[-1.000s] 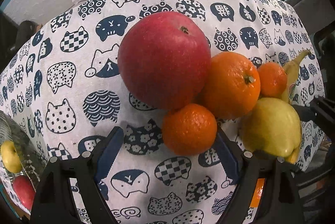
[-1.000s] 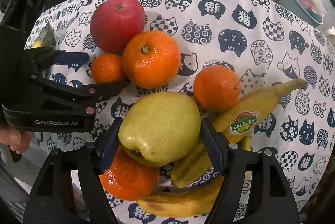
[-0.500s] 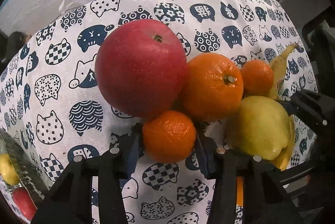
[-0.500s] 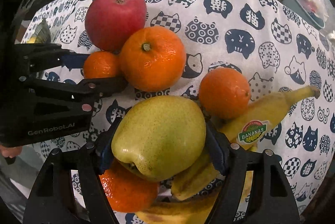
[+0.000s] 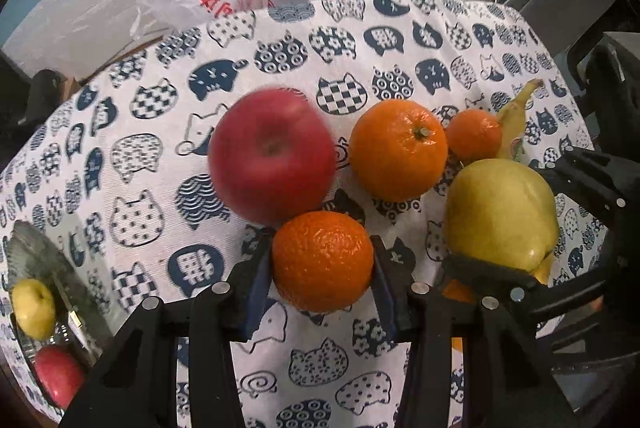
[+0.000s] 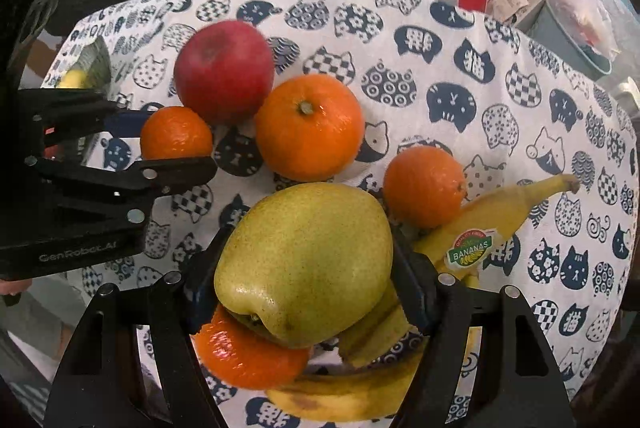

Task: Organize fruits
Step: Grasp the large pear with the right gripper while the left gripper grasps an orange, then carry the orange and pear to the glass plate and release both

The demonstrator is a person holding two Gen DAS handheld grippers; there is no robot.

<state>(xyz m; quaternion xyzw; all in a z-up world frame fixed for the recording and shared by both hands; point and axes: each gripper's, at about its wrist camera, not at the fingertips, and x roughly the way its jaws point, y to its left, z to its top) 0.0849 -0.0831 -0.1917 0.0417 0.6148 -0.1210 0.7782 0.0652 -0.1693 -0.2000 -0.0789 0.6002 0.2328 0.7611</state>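
While the left gripper (image 5: 322,262) has its blue pads pressed on both sides of a small mandarin (image 5: 322,260), narrow opening & fruit fully gripped, the right gripper (image 6: 306,274) holds a yellow-green pear (image 6: 306,262) between wider-set jaws, pads touching its flanks. L jaws have just been closing onto the mandarin; whether either fruit is clear of the cloth cannot be told. Just beyond the mandarin sits a red apple (image 5: 272,155), blurred, w/ a large orange (image 5: 398,149) beside it, then a second small mandarin (image 5: 473,134) touching a banana (image 6: 500,218). Under the pear: another orange (image 6: 248,356) & more banana. All rest on a cat-print tablecloth (image 5: 120,155). At far left edge, a glass bowl (image 5: 28,248) already contains a yellow apple (image 5: 33,302) & a red fruit (image 5: 58,374). Progress, est.: early; two fruits look sorted, two in hand, approx. five pieces left on the cloth.
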